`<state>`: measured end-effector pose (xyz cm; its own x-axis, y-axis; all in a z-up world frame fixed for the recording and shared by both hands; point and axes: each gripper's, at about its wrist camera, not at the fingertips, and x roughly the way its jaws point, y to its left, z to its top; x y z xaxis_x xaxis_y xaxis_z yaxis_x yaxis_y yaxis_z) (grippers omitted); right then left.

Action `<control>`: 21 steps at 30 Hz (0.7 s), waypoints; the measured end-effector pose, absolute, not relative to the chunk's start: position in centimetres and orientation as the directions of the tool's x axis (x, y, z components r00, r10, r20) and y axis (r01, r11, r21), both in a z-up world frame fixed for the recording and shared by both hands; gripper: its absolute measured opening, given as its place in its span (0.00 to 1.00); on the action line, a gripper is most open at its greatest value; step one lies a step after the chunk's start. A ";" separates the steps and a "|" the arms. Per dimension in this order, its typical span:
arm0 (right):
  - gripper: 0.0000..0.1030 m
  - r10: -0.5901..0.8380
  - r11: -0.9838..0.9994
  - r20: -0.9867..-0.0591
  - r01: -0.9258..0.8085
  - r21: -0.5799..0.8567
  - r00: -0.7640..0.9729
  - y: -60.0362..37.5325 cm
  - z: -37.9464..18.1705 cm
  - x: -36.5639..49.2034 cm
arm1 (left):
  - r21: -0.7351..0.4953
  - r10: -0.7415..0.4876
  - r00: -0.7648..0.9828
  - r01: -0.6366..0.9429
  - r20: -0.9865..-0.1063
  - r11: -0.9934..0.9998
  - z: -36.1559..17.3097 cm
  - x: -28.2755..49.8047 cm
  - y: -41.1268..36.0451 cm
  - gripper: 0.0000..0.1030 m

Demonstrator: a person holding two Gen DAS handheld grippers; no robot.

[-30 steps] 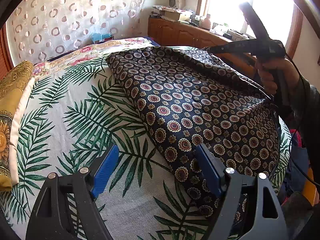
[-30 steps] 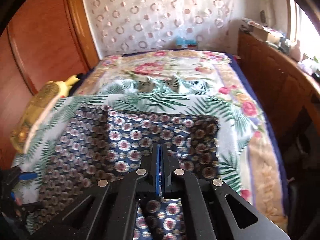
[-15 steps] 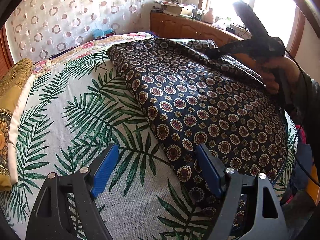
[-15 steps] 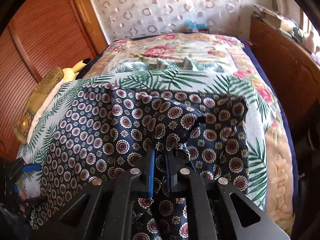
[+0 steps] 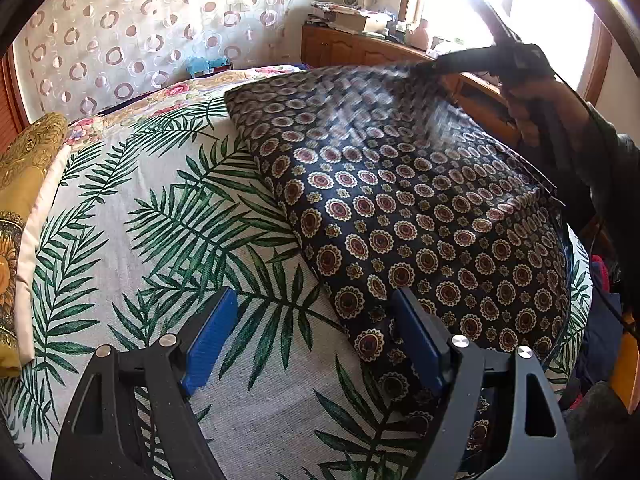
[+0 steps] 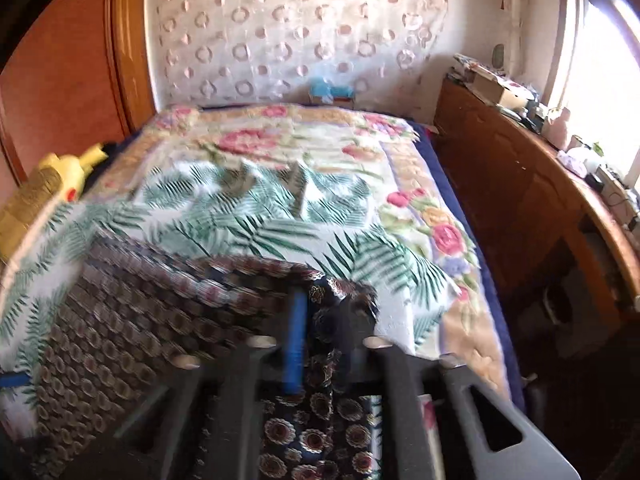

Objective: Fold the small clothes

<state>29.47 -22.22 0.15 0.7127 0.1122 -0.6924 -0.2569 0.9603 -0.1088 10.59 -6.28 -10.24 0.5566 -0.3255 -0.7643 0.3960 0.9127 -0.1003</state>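
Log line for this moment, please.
left gripper: open, empty | right gripper: opening, navy patterned cloth between fingers | bed: cloth spread

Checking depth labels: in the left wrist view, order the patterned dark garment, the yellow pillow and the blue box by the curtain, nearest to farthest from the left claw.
1. Patterned dark garment: right beside the left claw, its right finger over the hem.
2. Yellow pillow: far left bed edge.
3. Blue box: beyond the bed, at the curtain.

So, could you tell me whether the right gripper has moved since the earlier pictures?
Yes. In the left wrist view the right gripper has lifted toward the window, dragging the patterned garment; its jaws are opening with cloth between them.
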 end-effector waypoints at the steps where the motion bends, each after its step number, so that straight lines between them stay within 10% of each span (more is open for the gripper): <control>1: 0.48 0.097 0.961 -0.692 -0.249 -0.123 0.715 -22.2 -0.1 29.4 | -0.102 -0.327 0.556 0.396 -0.764 0.913 -10.2 10.6 -6.3 0.78; 15: 0.47 0.242 0.921 -0.786 -0.389 0.002 0.569 -24.4 -4.2 27.8 | -0.135 -0.345 0.585 0.372 -0.734 0.918 -9.3 10.3 -5.5 0.78; 19: 0.04 0.307 0.899 -0.767 -0.436 0.039 0.564 -26.3 -4.0 27.3 | -0.134 -0.346 0.586 0.375 -0.733 0.917 -9.1 10.2 -5.5 0.78; 21: 0.02 0.329 0.890 -0.755 -0.454 0.047 0.567 -26.8 -3.8 26.9 | -0.129 -0.344 0.584 0.378 -0.735 0.917 -9.1 10.1 -5.8 0.78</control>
